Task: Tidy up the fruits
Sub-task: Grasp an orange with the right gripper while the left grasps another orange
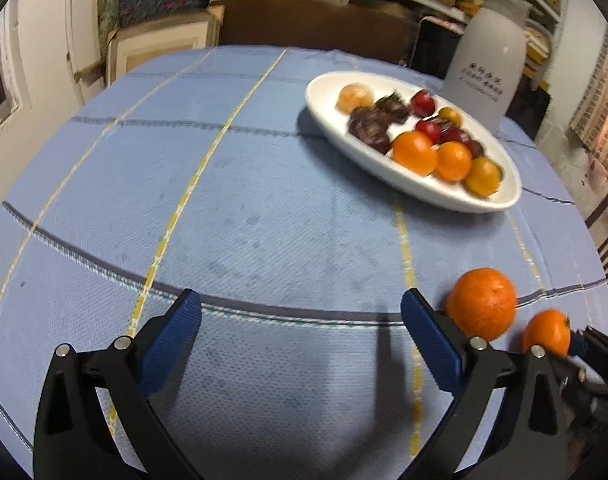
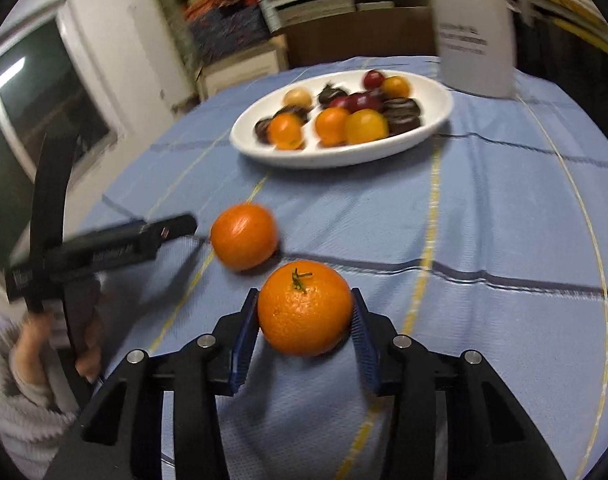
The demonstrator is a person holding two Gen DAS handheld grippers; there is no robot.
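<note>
My right gripper [image 2: 305, 306] is shut on an orange mandarin [image 2: 305, 308], stem up, just above the blue cloth. It also shows in the left wrist view [image 1: 546, 333]. A second mandarin [image 2: 243, 237] lies loose on the cloth beyond it. In the left wrist view this second mandarin [image 1: 482, 303] sits just right of my right-hand fingertip [image 1: 418, 308]. My left gripper [image 1: 301, 306] is open and empty over bare cloth. A white oval plate [image 1: 328, 120] holds several mandarins, red fruits and dark pieces, far right. The plate [image 2: 263, 152] is ahead in the right wrist view.
A tall white jug [image 1: 486, 64] stands behind the plate, also in the right wrist view [image 2: 474, 28]. The left gripper's body [image 2: 103, 248] and the hand holding it are at the left. The round table [image 1: 103, 200] has a blue checked cloth. Shelves and boxes stand behind.
</note>
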